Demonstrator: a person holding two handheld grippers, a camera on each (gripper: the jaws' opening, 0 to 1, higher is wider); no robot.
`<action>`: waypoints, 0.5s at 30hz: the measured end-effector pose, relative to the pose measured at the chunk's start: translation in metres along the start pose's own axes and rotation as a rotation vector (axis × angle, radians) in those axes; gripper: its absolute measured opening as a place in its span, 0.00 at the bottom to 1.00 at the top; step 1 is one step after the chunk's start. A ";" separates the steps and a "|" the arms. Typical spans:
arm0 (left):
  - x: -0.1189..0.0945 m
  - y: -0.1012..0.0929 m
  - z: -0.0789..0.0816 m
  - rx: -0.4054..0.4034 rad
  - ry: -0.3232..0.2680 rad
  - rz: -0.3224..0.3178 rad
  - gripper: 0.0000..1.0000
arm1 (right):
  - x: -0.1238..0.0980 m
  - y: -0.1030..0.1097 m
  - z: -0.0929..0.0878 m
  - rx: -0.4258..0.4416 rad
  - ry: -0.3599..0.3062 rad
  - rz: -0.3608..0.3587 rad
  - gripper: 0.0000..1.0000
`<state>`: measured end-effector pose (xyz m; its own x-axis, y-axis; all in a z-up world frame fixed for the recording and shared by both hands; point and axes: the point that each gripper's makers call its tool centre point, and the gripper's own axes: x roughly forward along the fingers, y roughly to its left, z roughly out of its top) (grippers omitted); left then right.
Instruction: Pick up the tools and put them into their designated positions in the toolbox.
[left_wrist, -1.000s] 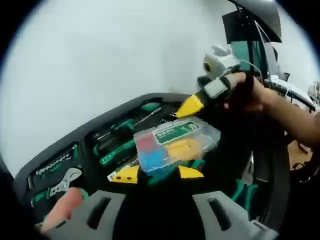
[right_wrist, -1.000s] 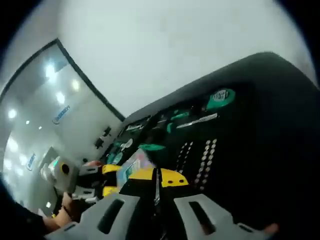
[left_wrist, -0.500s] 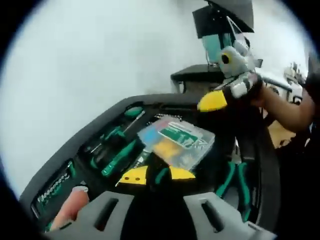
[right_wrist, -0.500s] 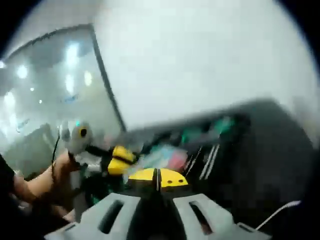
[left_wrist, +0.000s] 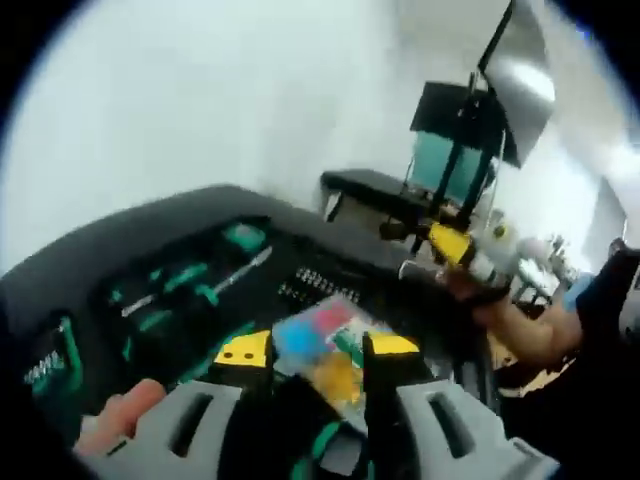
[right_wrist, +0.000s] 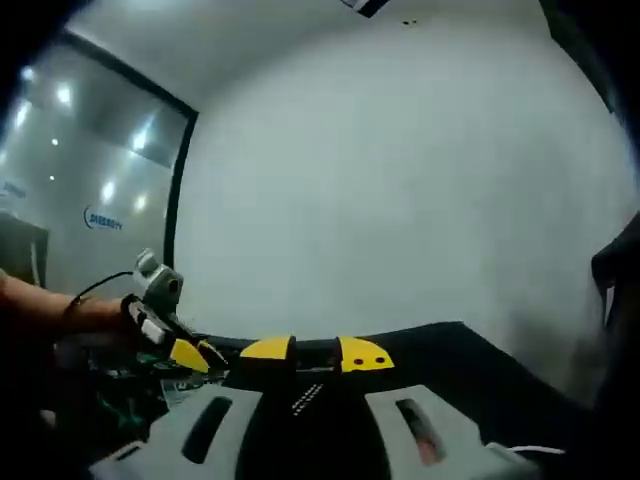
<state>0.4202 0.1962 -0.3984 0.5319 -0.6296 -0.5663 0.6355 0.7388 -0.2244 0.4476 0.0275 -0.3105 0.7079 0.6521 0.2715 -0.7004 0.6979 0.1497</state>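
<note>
The black toolbox (left_wrist: 130, 235) lies open, with green-handled screwdrivers (left_wrist: 180, 280) and rows of bits (left_wrist: 315, 285) in its slots. A clear parts box (left_wrist: 325, 345) with blue, red and yellow contents sits between the jaws of my left gripper (left_wrist: 318, 348). Those jaws stand wide apart, one on each side of the box. My right gripper (left_wrist: 450, 240) hangs in a hand beyond the toolbox's far side. In the right gripper view, my right gripper (right_wrist: 314, 352) points at the wall with its jaws slightly apart and nothing between them. The left gripper (right_wrist: 185, 350) is low on the left, over the toolbox (right_wrist: 450, 350).
A fingertip (left_wrist: 120, 415) shows beside the left gripper's body. Behind the toolbox stand a dark table (left_wrist: 370, 185) and a teal screen on a stand (left_wrist: 450, 165). A plain white wall (right_wrist: 400, 180) rises behind, with a glass partition (right_wrist: 80, 180) to its left.
The left gripper's jaws have spread wider and now straddle the parts box. The right gripper has pulled away from the box, tipped up toward the wall, and its jaws have parted.
</note>
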 end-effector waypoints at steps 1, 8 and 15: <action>0.001 -0.022 0.016 -0.053 -0.110 -0.074 0.33 | 0.000 -0.002 0.000 0.010 -0.003 -0.005 0.14; -0.003 -0.060 -0.004 -0.062 -0.024 -0.036 0.24 | 0.006 -0.010 -0.004 0.069 0.015 -0.017 0.14; -0.010 -0.090 -0.019 -0.117 0.019 0.015 0.24 | 0.001 -0.011 -0.005 0.102 0.022 -0.020 0.13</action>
<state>0.3474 0.1404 -0.3874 0.5293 -0.6145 -0.5850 0.5574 0.7717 -0.3063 0.4569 0.0217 -0.3162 0.7230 0.6453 0.2466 -0.6908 0.6780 0.2511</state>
